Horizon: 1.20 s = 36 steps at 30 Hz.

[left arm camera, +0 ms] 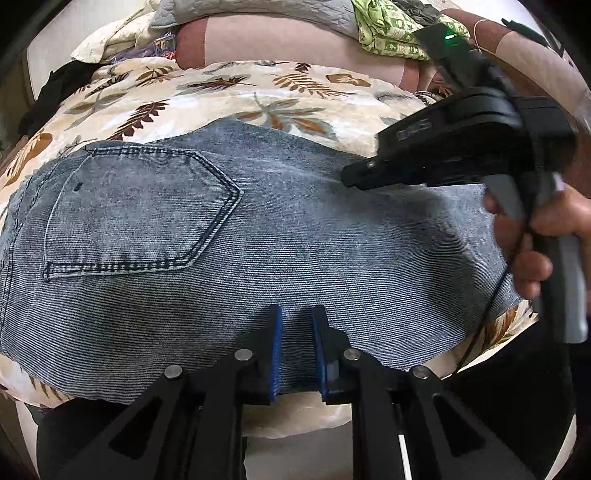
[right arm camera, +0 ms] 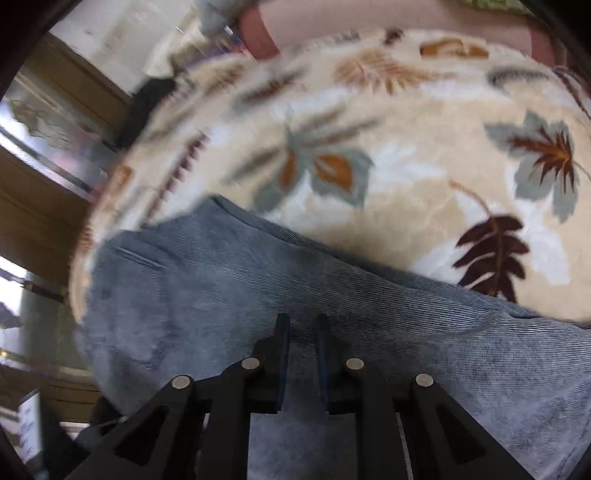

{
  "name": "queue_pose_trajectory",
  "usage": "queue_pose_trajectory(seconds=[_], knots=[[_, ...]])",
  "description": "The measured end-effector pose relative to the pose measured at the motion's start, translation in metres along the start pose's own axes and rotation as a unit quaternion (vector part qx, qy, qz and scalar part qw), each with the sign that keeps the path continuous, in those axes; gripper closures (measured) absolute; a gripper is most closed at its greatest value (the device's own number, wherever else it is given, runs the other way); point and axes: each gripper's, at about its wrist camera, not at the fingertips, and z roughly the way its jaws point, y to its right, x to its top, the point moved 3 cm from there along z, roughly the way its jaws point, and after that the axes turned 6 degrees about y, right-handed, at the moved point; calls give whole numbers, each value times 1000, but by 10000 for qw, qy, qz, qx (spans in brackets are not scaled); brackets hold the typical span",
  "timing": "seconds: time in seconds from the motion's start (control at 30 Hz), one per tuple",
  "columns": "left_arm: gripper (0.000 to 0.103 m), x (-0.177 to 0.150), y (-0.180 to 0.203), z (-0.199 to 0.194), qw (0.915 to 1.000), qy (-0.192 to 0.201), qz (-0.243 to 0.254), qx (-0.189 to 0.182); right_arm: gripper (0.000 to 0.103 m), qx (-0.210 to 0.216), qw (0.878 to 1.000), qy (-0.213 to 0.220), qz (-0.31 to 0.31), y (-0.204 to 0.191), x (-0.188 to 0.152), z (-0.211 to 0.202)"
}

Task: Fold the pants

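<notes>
Folded blue jeans (left arm camera: 258,240) lie flat on a leaf-patterned blanket (left arm camera: 258,96), back pocket (left arm camera: 140,210) facing up at the left. My left gripper (left arm camera: 297,317) hangs over the jeans' near edge. Its blue pads stand slightly apart and the denim lies flat beneath them, not pinched. My right gripper (left arm camera: 349,179), held by a hand (left arm camera: 546,229), reaches in from the right with its tip over the jeans' far right part. In the blurred right wrist view the jeans (right arm camera: 258,295) fill the lower half under that gripper (right arm camera: 302,321). Its jaws are nearly together with nothing between them.
The blanket (right arm camera: 424,166) covers a bed that drops off at the near edge. Behind it lie a pink pillow (left arm camera: 277,44), a green patterned cloth (left arm camera: 391,29) and a black garment (left arm camera: 55,85). Wooden furniture (right arm camera: 44,206) stands beyond the bed's left side.
</notes>
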Motion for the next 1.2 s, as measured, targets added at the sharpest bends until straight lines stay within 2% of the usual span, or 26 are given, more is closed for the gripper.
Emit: queue_pose_trajectory(seconds=[0.17,0.2,0.27,0.37,0.4,0.43,0.47,0.53,0.57,0.63,0.67,0.73,0.87,0.93,1.03,1.07,1.1,1.13,1.17,1.2], knots=[[87,-2,2,1,9999,-50,100,68,95,-224,9994,-134,212,6,11,13],[87,-2,2,0,9999,-62,115,76,99,-280,9993,-120,209,7,13,14],[87,-3,1,0,9999,-93,121,78,102,-331,9992,25,232,8,17,15],[87,-5,1,-2,9999,-89,113,71,102,-409,9978,480,202,8,20,8],[87,-5,0,-3,9999,-79,90,51,101,-366,9976,525,276,8,21,7],[87,-4,-1,-5,10000,-43,34,13,95,-170,9971,629,403,7,20,2],[87,-4,-3,-7,10000,19,-16,17,95,-23,9965,729,402,3,19,-3],[87,-1,-7,-14,9996,232,-109,107,95,138,9962,848,140,-11,20,-11],[87,1,-10,-22,9986,472,-202,119,95,202,9962,844,-27,-21,21,-13],[87,4,-11,-29,9970,712,-233,177,95,433,9964,714,-153,-36,25,-7],[85,4,-12,-30,9962,779,-221,327,95,611,9960,633,-155,-43,28,-3],[77,4,-15,-24,9964,673,-262,454,95,781,9955,505,-183,-50,28,4],[76,6,-24,-12,9966,427,-390,590,95,766,9964,227,-274,-63,29,35],[75,5,-22,-8,9966,339,-359,655,96,593,9978,215,-200,-61,33,49],[60,4,-16,-4,9977,265,-202,596,98,623,9974,371,8,-54,40,55],[52,3,-14,-2,9980,233,-144,562,98,577,9973,449,38,-52,43,54],[41,4,-11,0,9984,207,-85,523,98,428,9977,532,33,-50,45,52],[36,3,-8,1,9987,176,-13,476,98,201,9977,646,14,-48,49,51],[28,3,-2,5,9989,118,110,449,97,122,9971,750,97,-43,51,47],[25,2,1,6,9986,88,192,481,97,169,9966,787,201,-40,50,43]])
